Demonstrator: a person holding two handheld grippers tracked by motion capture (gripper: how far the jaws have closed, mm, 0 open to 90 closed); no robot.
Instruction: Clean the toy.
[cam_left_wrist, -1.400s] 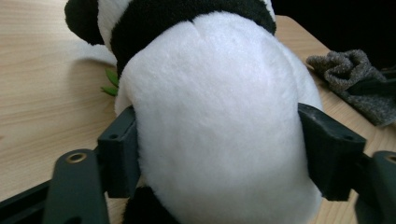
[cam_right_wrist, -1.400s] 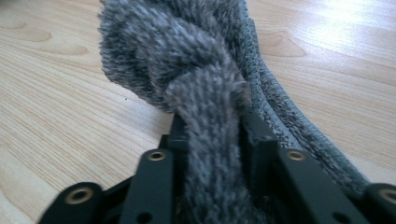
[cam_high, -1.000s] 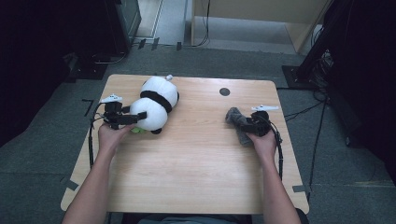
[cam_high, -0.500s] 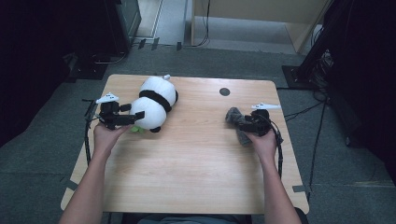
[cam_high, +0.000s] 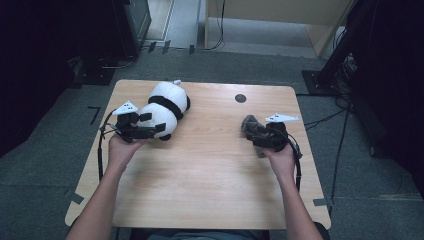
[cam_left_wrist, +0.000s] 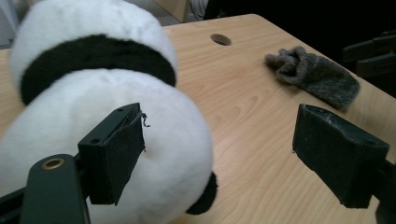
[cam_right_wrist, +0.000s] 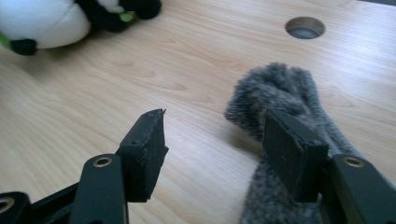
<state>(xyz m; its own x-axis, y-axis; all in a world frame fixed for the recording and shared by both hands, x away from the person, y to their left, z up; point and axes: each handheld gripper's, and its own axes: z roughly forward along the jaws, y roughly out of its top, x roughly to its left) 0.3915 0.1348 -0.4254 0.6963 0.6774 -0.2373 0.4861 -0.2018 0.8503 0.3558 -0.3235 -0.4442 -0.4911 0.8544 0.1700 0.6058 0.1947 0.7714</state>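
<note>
A plump black-and-white panda plush (cam_high: 165, 111) lies on its side at the table's far left, a black band across its white body. A fuzzy grey sock (cam_high: 252, 129), crumpled and knotted at one end, lies flat on the right side, well apart.

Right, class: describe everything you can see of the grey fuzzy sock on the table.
The grey sock looks like fuzzy, speckled knit fabric, crumpled and folded at one end. It lies flat on the right part of the wooden table, below the round cable hole and well apart from the panda plush. The right gripper hangs open over it, one jaw in front of the sock; whether it touches is unclear.
</note>
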